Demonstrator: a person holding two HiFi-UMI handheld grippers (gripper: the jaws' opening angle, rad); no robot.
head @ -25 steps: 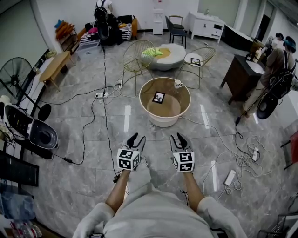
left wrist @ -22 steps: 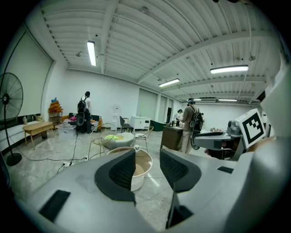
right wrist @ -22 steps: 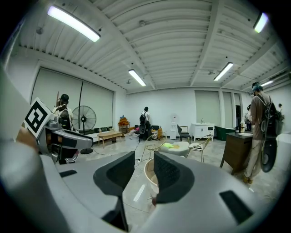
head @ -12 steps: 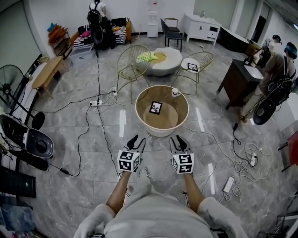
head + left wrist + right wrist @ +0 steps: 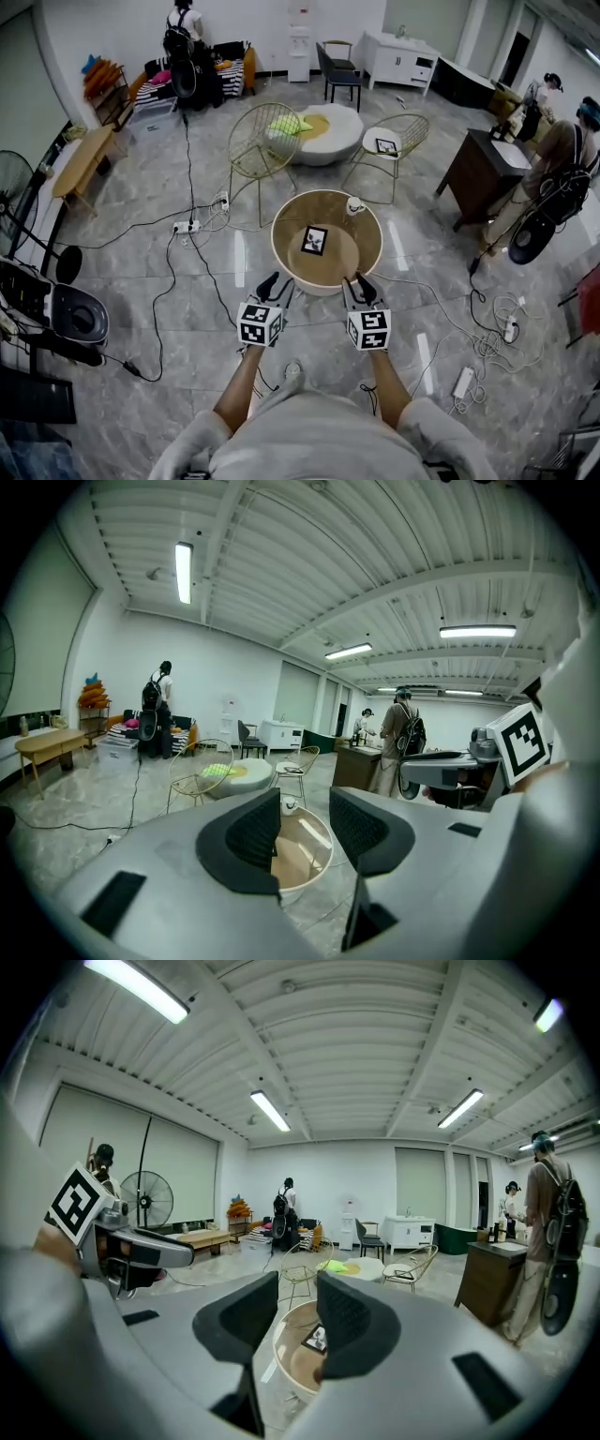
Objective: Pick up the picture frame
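I hold both grippers side by side, low in front of me, at the near edge of the round tabletop (image 5: 345,263). The left gripper (image 5: 274,284) has its jaws moderately apart with nothing between them; in the left gripper view only the tabletop shows through the gap. The right gripper (image 5: 357,282) is also parted by a similar gap and empty. The picture frame (image 5: 314,240) sits close to the middle of the tabletop, apart from both grippers. In the right gripper view it appears just beyond the gap of the jaws. I cannot tell if it lies flat or leans. A white cup (image 5: 355,204) stands near the far rim, well apart from the frame.
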